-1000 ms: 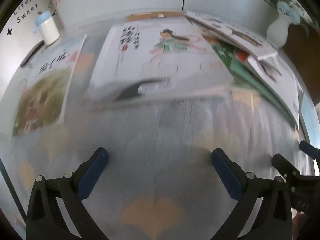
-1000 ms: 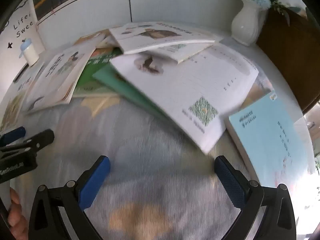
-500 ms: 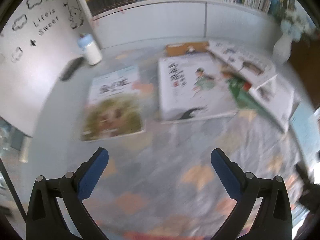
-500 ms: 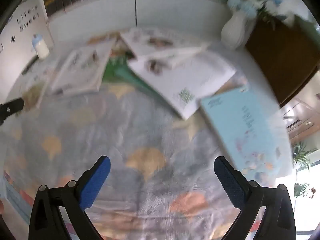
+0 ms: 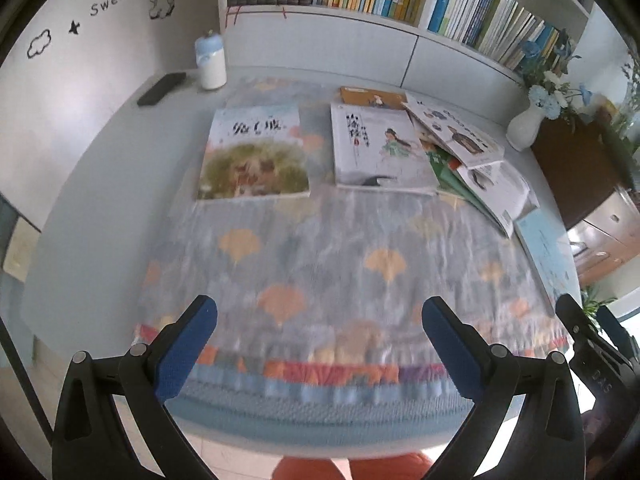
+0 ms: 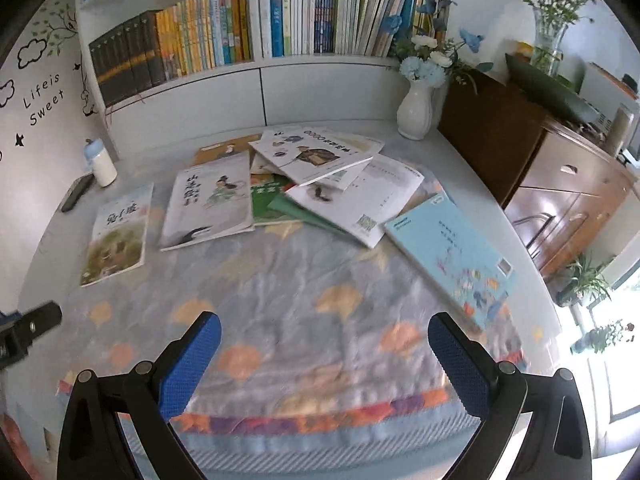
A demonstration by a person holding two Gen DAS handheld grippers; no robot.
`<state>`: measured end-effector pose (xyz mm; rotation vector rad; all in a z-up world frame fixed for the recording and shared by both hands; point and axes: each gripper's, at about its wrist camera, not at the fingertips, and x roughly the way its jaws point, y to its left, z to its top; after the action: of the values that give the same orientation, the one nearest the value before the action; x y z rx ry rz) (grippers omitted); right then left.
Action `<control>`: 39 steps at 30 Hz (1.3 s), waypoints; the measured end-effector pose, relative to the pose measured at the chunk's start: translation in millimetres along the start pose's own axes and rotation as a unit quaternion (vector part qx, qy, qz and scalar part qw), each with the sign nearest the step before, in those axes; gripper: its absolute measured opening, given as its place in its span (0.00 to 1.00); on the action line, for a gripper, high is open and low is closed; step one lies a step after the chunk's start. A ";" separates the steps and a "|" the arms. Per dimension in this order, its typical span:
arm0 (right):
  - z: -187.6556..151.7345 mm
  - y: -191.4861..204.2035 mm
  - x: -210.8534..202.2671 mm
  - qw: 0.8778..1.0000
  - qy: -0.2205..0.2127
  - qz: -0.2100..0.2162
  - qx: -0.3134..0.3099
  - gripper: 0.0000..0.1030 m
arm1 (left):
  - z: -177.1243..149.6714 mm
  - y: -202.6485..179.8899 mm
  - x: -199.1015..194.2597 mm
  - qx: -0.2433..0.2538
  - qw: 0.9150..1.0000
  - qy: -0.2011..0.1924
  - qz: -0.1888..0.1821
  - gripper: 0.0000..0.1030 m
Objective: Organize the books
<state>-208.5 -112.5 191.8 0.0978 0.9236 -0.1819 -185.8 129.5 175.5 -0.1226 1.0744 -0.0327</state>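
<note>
Several books lie on a patterned cloth (image 6: 304,304). At the left lies a book with a meadow picture (image 5: 256,154) (image 6: 118,238), and beside it a white book showing a green-robed figure (image 5: 378,148) (image 6: 210,200). Right of those is a loose heap of overlapping books (image 6: 328,176) (image 5: 460,144), and a light blue book (image 6: 450,252) (image 5: 544,248) lies apart at the right. My left gripper (image 5: 320,344) and right gripper (image 6: 324,354) both stand open and empty over the cloth's near edge, well short of the books.
A white table (image 5: 120,160) carries the cloth. On it stand a small bottle with a blue cap (image 5: 211,62), a dark phone (image 5: 162,89) and a white flower vase (image 6: 416,110). A full bookshelf (image 6: 240,36) runs behind, and a brown cabinet (image 6: 560,176) stands at the right.
Both grippers have drawn back and up from close over the books to the cloth's near edge, so the whole table and the shelf show. The books have not moved.
</note>
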 end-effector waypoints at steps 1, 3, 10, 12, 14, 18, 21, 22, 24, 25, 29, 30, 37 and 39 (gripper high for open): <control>-4.4 3.9 -3.7 1.000 0.000 0.004 0.003 1.00 | -2.7 3.6 -3.2 0.000 1.000 -0.001 -0.004 0.99; -12.1 13.2 -10.8 1.000 -0.001 -0.002 0.004 1.00 | -7.9 11.2 -14.4 0.001 1.000 -0.012 -0.011 0.99; -29.1 27.7 -25.7 1.000 -0.003 0.008 0.012 1.00 | -12.9 17.9 -48.7 0.023 0.997 -0.067 0.016 0.99; -31.7 29.0 -27.2 1.000 0.000 0.007 0.016 1.00 | -13.6 15.6 -55.2 0.031 0.996 -0.084 0.030 0.99; -33.8 29.1 -27.7 1.000 0.002 0.006 0.021 1.00 | -13.8 12.7 -57.3 0.043 0.994 -0.093 0.035 0.99; -37.9 24.2 -25.8 1.000 0.011 -0.003 0.029 1.00 | -12.7 5.4 -50.2 0.051 0.995 -0.088 0.014 0.99; -41.7 17.1 -24.4 0.999 0.018 -0.015 0.037 1.00 | -9.8 -5.6 -41.5 0.053 0.996 -0.078 -0.005 0.99; -41.7 13.0 -23.4 0.999 0.020 -0.020 0.040 1.00 | -7.5 -10.9 -38.0 0.058 0.995 -0.076 -0.009 0.99; -39.2 6.1 -21.5 0.998 0.022 -0.029 0.047 1.00 | -6.2 -20.4 -34.0 0.068 0.995 -0.074 -0.012 0.99; -36.9 2.7 -20.7 0.998 0.021 -0.035 0.049 1.00 | -3.4 -26.8 -31.7 0.075 0.994 -0.074 -0.015 0.99; -17.9 -8.6 -19.6 0.998 0.009 -0.050 0.039 1.00 | 6.2 -42.6 -25.6 0.090 0.993 -0.072 -0.017 0.99; -11.4 -13.0 -20.6 0.997 -0.001 -0.066 0.032 1.00 | 9.0 -47.2 -22.6 0.097 0.993 -0.072 -0.011 0.99; 24.4 -26.8 -17.8 0.995 -0.036 -0.092 0.011 1.00 | 31.0 -62.4 -6.1 0.123 0.990 -0.071 -0.018 0.99; 31.9 -24.0 -11.5 0.996 -0.031 -0.085 0.005 1.00 | 39.4 -61.7 -3.6 0.140 0.987 -0.084 0.002 0.99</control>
<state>-195.0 -139.9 219.9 0.0228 0.8691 -0.3466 -150.9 71.8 204.3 0.1282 0.8916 -0.1672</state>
